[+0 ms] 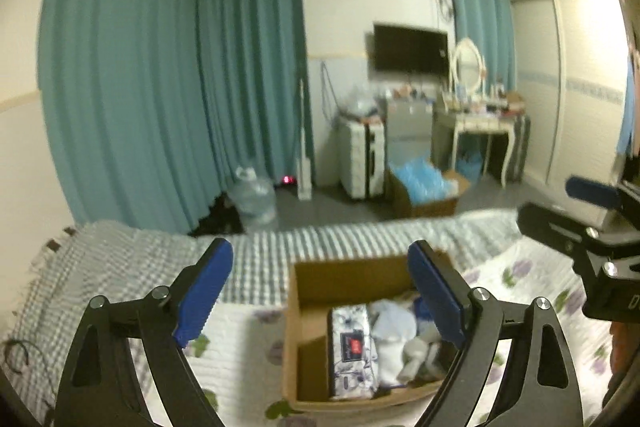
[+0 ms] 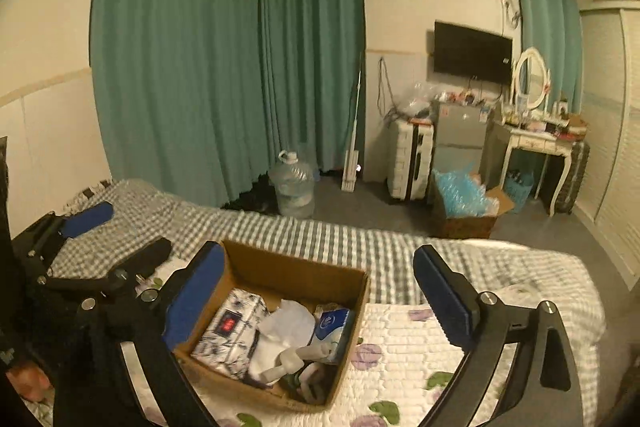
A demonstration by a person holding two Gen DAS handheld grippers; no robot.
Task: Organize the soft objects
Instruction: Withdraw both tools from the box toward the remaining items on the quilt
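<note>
Right wrist: both jaws spread, empty | cardboard box (image 2: 352, 291) on bed (image 2: 420, 247) | contents possibly tissue packs (image 2: 230, 333)

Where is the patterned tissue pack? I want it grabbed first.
In both views the tissue pack lies inside the cardboard box on the bed, against its left wall, beside white cloth.

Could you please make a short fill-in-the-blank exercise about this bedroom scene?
1. The cardboard box sits on the ____.
2. Both the left tongs and the right tongs are ____ and hold nothing.
3. The tissue pack lies ____ the box.
4. The curtains are ____ in colour.

Missing words: bed; open; inside; green
</note>
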